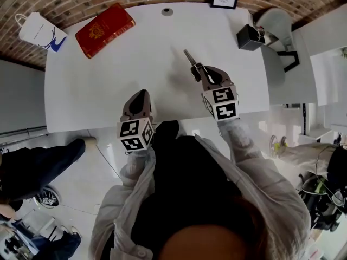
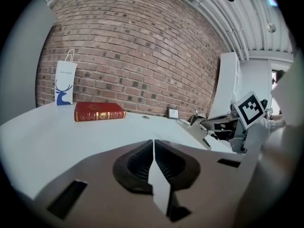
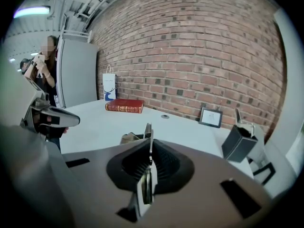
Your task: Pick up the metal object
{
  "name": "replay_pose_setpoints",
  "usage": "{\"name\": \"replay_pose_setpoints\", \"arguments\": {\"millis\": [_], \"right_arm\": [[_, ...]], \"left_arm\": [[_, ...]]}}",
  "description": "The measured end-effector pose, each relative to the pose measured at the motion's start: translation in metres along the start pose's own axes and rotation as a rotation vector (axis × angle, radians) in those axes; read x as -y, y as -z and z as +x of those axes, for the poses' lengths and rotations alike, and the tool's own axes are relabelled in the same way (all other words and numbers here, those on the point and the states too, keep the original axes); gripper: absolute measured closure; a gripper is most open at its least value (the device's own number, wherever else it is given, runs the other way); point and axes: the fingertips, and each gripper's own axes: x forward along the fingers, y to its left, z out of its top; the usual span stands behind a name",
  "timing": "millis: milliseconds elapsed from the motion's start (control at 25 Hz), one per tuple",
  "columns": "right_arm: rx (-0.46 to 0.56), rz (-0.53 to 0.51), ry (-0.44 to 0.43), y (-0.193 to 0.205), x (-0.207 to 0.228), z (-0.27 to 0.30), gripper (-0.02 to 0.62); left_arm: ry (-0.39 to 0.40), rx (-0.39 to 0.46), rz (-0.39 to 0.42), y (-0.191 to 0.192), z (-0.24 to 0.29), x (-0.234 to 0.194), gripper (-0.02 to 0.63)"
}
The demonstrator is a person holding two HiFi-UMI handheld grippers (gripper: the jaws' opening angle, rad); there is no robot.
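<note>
Jaws on the right gripper (image 1: 197,72) are pressing together on the metal object (image 1: 189,56), which is sticking out past their tips and, I judge, hanging clear of the bench (image 1: 108,85) (a slim, key-like piece). Jaws on the left gripper (image 1: 140,95) are sitting closed on nothing. I am reading the pick as made; next I am wanting a steady lift without loosening. Open bench is lying all round, the red book (image 1: 104,29) and black holder (image 1: 249,37) sitting well apart near the far edge.
</note>
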Motion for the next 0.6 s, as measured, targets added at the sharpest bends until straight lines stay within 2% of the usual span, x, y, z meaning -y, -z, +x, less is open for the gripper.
{"name": "replay_pose_setpoints", "arguments": {"millis": [360,600], "right_arm": [[0.078,0.231,-0.012,0.013,-0.009,-0.064,0.583],[0.155,0.400,-0.057,0.018,-0.017,-0.103,0.583]], "left_arm": [[0.028,0.026,0.029,0.004,-0.039,0.022,0.581],[0.040,0.055,0.049,0.001,-0.065,0.034,0.581]]}}
